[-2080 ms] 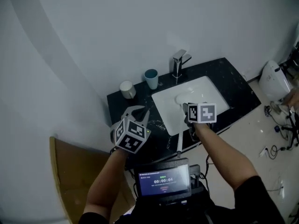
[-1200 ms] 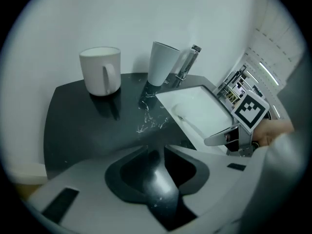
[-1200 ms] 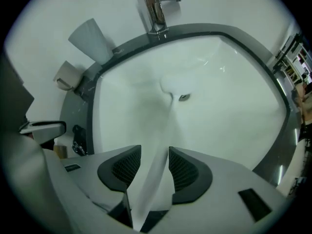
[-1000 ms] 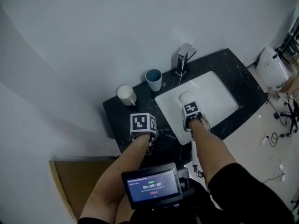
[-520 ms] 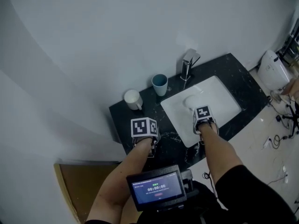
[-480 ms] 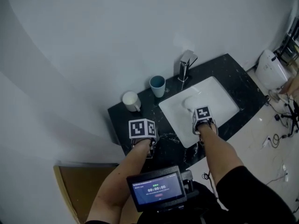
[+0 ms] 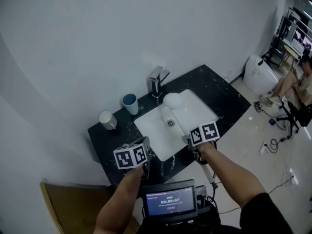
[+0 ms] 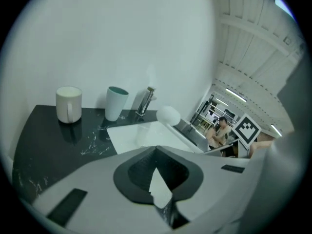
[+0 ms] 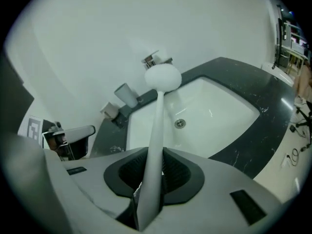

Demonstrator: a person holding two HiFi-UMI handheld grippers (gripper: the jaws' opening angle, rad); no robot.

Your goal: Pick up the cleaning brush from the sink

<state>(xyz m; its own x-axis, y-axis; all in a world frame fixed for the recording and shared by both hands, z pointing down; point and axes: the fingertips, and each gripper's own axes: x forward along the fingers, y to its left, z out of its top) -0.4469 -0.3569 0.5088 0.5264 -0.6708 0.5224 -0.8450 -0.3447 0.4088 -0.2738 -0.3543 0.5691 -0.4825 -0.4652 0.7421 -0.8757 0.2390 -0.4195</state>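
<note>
The white rectangular sink holds only its drain. A blue-green cup and a white mug stand on the black marble counter, left of the chrome faucet. My right gripper pinches in its fingers the long thin handle of the white cleaning brush. The brush's round head hangs above the back of the basin, near the faucet. My left gripper, fingers pressed together and empty, is near the counter's front edge.

cleaning brush: white, round head (long handle) | in right tool | above sink
</note>
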